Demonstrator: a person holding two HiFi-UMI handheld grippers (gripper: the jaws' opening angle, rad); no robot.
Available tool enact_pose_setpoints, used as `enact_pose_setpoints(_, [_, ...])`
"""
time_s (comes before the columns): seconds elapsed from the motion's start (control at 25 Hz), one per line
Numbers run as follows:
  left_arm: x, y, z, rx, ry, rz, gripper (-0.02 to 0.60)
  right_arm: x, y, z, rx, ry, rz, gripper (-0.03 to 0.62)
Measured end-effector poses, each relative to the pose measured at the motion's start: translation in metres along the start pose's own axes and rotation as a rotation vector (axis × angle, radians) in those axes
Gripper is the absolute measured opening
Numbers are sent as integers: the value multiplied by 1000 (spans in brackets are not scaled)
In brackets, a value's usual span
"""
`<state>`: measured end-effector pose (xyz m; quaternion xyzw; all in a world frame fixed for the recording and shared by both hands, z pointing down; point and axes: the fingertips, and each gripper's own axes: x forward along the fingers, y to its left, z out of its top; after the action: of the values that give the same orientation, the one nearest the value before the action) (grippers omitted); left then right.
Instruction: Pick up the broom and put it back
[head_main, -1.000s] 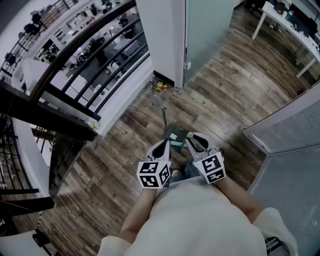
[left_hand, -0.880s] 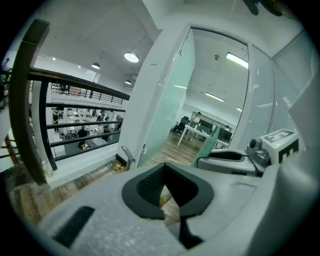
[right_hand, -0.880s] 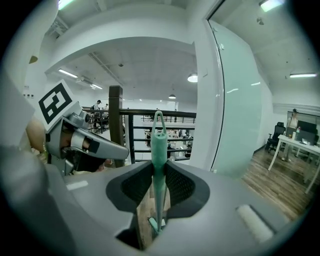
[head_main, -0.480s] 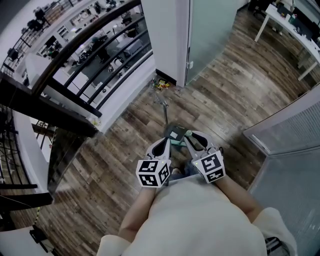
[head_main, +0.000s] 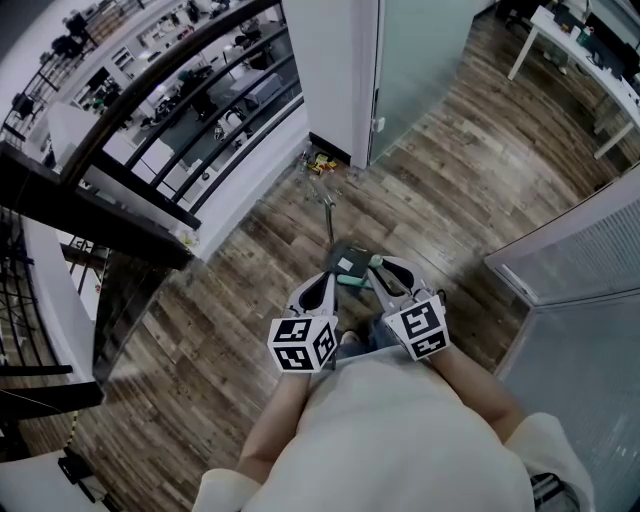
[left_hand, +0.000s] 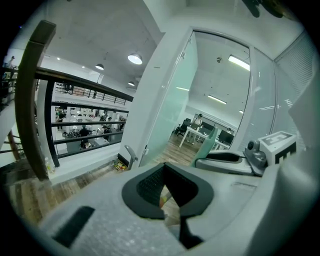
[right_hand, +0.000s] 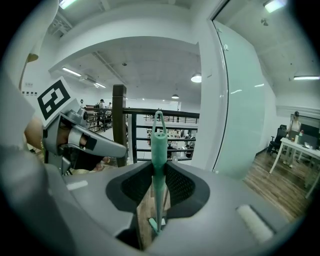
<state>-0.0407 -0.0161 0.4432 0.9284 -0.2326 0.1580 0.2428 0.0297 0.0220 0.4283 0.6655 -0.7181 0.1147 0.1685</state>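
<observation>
Broom (right_hand: 159, 142), slim mint-green handle with top loop, stands pinched in right gripper (right_hand: 159, 172) jaws; left gripper (left_hand: 163, 172) jaws pressed together.

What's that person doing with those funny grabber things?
A person stands on a wooden floor beside a railing, with a gripper in each hand. The right gripper is clamped on the thin green broom handle. The left gripper is shut and holds nothing. A dark thing that looks like a dustpan lies on the floor just ahead.
</observation>
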Motion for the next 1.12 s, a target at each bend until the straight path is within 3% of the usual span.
enact_pose_setpoints(0.56, [9, 6, -5, -48, 27, 28, 5, 7, -21, -4, 19, 21, 2, 94])
enact_pose_setpoints(1.12, [31, 18, 13, -114, -18, 122, 5, 32, -54, -5, -30, 56, 96, 94])
